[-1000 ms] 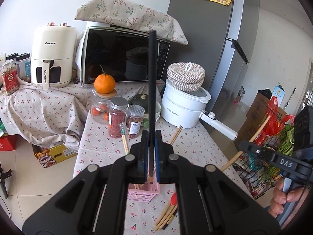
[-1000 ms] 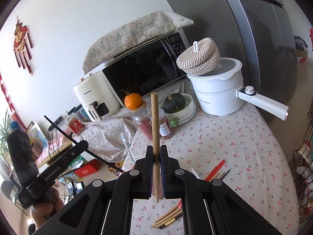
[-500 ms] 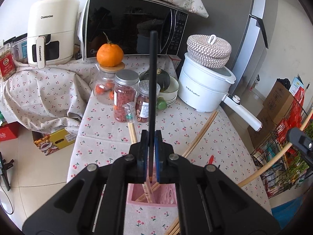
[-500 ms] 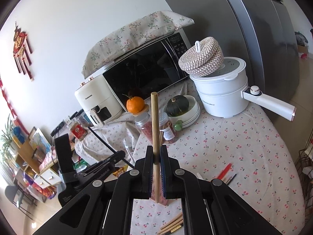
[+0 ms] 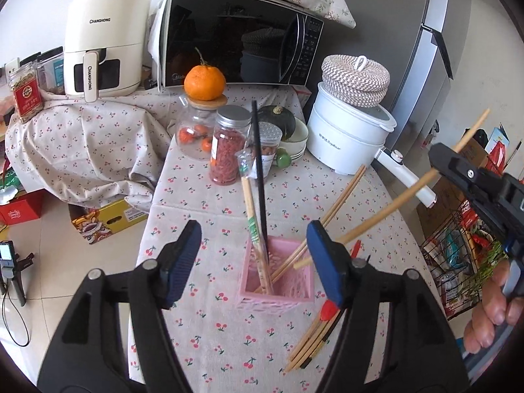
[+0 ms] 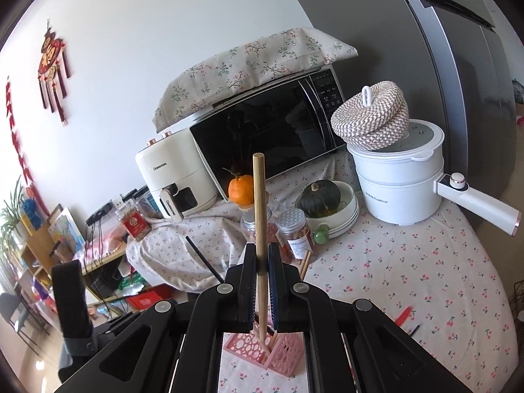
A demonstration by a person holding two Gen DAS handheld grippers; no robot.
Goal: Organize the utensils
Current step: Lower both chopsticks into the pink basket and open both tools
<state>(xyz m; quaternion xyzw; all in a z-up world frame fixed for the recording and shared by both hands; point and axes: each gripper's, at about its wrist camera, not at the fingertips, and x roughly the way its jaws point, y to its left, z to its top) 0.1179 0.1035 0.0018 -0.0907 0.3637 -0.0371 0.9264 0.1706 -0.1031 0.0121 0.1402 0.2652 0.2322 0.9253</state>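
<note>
Readable text, left wrist view:
- Cream air fryer [image 5: 106, 41], back left of the table: "CHANGHONG" across its upper front, and again running vertically down its drawer handle [image 5: 90, 77].
- White electric pot [image 5: 348, 139], right side of the table: small grey brand print on its wall, starts "Royal", rest not resolved.
- Microwave [image 5: 235, 39], back edge: small logo at lower left of door, too small to read.
- Red-labelled jar [image 5: 26, 93], far left: round emblem, characters illegible.

Right wrist view: "CHANGHONG" repeats on fryer body and handle.
</note>
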